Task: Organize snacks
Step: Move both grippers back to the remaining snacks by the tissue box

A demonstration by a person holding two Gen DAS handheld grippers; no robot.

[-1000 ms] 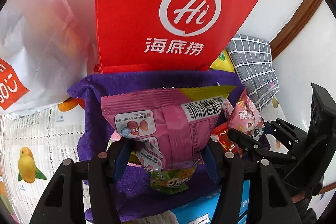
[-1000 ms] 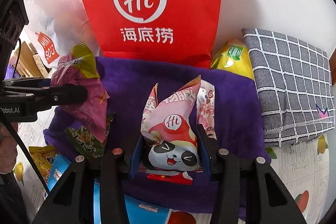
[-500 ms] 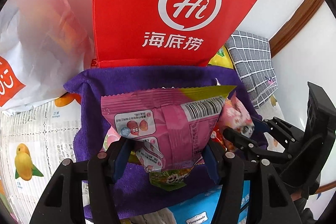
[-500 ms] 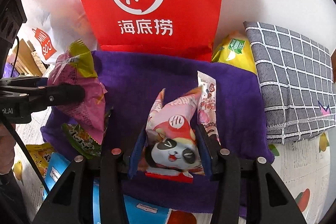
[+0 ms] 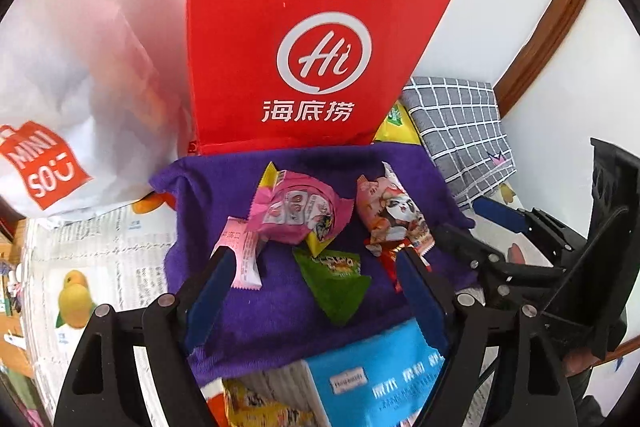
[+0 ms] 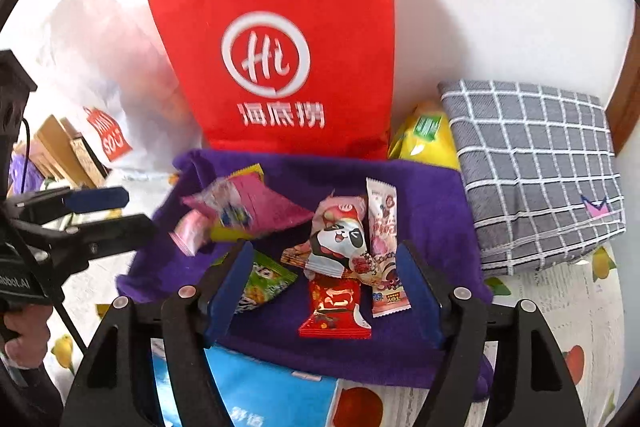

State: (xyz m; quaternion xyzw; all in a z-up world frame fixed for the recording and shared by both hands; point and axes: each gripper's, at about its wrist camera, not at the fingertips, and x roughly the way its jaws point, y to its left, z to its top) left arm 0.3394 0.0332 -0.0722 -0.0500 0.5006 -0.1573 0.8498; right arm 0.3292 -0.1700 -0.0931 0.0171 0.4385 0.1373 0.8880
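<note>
A purple towel (image 5: 280, 311) (image 6: 432, 195) holds several snack packets. A pink packet (image 5: 300, 211) (image 6: 256, 207) lies at its middle left, a panda packet (image 5: 394, 215) (image 6: 340, 243) to its right. A green packet (image 5: 332, 275) (image 6: 264, 283), a small pink bar (image 5: 240, 255), a red packet (image 6: 336, 307) and a slim white-pink packet (image 6: 384, 247) lie around them. My left gripper (image 5: 316, 291) is open and empty above the towel's front. My right gripper (image 6: 324, 287) is open and empty just behind the red packet.
A red paper bag (image 5: 304, 47) (image 6: 280, 39) stands behind the towel, a white bag (image 5: 60, 87) at its left. A grey checked cushion (image 6: 532, 163) and a yellow packet (image 6: 424, 139) lie at the right. A blue box (image 5: 380, 379) sits at the front.
Both grippers have opened and pulled back and up. The pink packet and the panda packet now lie loose on the towel.
</note>
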